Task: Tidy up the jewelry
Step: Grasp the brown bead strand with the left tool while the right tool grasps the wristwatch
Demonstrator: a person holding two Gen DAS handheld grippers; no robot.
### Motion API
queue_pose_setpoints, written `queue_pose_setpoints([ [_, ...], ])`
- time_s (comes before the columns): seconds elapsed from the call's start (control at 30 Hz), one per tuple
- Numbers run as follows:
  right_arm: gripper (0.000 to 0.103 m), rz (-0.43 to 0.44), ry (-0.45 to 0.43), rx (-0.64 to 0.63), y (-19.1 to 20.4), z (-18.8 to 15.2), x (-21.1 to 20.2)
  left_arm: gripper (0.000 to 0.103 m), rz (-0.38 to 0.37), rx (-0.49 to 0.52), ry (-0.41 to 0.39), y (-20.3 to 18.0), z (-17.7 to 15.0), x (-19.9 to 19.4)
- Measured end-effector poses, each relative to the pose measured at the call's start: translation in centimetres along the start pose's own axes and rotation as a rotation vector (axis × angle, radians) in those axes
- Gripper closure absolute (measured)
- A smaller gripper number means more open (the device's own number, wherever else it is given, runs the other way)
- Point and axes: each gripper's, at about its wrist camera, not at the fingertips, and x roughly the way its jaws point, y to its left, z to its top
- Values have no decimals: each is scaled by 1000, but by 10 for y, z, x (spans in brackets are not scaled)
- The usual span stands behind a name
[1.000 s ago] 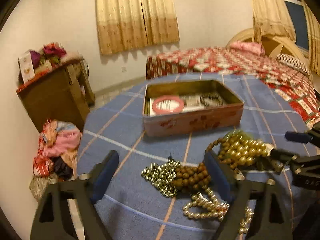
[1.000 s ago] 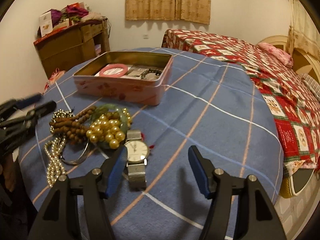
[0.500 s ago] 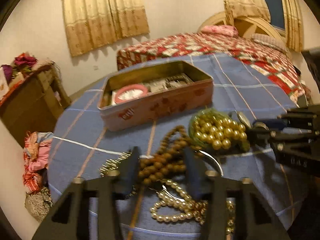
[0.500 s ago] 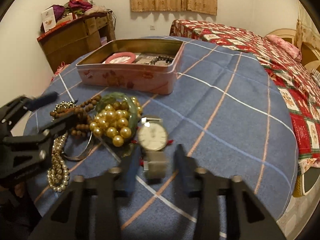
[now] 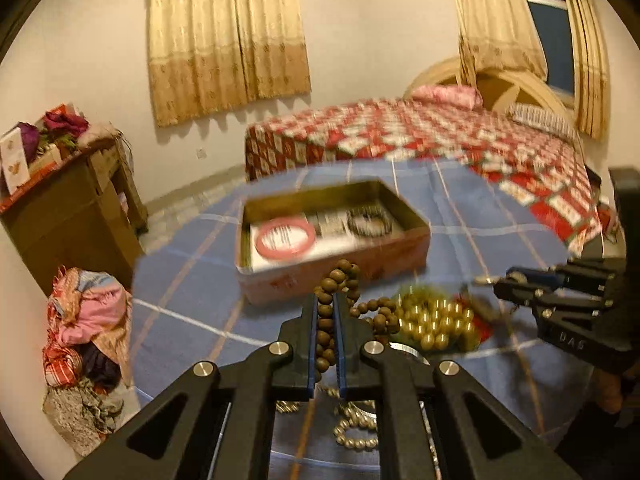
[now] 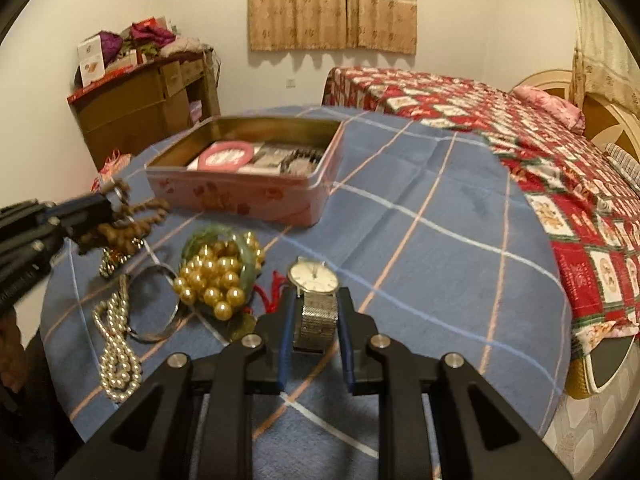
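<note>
My left gripper (image 5: 325,300) is shut on a strand of brown wooden beads (image 5: 340,276), lifted off the blue checked tablecloth (image 6: 420,208); the strand's tail hangs to the right. In the right wrist view, my right gripper (image 6: 316,295) has its jaws closing on the metal strap of a silver wristwatch (image 6: 314,276), pads against both strap edges. Behind stands an open pink tin (image 6: 240,196) holding a pink bangle (image 6: 226,156) and a dark bead bracelet (image 6: 300,160). Gold pearl beads (image 6: 212,276), a green bangle (image 6: 208,234), a silver bangle (image 6: 160,332) and a pearl necklace (image 6: 116,360) lie between the grippers.
A bed with a red patterned quilt (image 6: 520,128) runs along the table's right side. A wooden cabinet (image 5: 68,208) stands at the left wall with a heap of clothes (image 5: 88,320) on the floor beside it. Bare cloth lies right of the watch.
The left gripper went from wide open to shut on the brown beads and rose with them. The right gripper closed in around the watch strap.
</note>
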Motion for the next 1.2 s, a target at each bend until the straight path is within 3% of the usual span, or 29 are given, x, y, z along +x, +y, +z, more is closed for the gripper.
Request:
queue_pose_setpoints([
  [0.13, 82, 7, -24, 19, -5, 6, -5, 97, 25, -16, -35, 3, 16, -6],
  [0.2, 103, 8, -36, 22, -6, 8, -7, 97, 39, -25, -43, 4, 20, -7],
  [0.23, 99, 11, -41, 23, -7, 9, -8, 97, 45, -32, -46, 4, 21, -7],
  [0.5, 98, 7, -12, 19, -15, 8, -3, 97, 56, -59, -8, 10, 12, 6],
  [0.6, 82, 27, 13, 15, -16, 5, 1, 97, 51, -71, 0, 11, 7, 10],
  [0.63, 70, 32, 17, 13, -15, 4, 2, 97, 50, -75, 5, 11, 5, 11],
  [0.67, 65, 33, 19, 11, -13, 3, 3, 97, 49, -79, 9, 12, 3, 13],
  [0.77, 55, 51, 61, -12, -5, -1, 13, 97, 43, -83, 23, 11, -2, 17],
  [0.87, 55, 27, 101, -54, 3, -6, 23, 97, 31, -83, 34, 10, -6, 19],
  [1.07, 55, 24, 147, -6, -4, -4, 36, 97, 11, -68, 44, 3, -8, 22],
  [1.2, 62, 14, 161, -10, -1, 2, 42, 97, 4, -63, 48, 2, -8, 23],
])
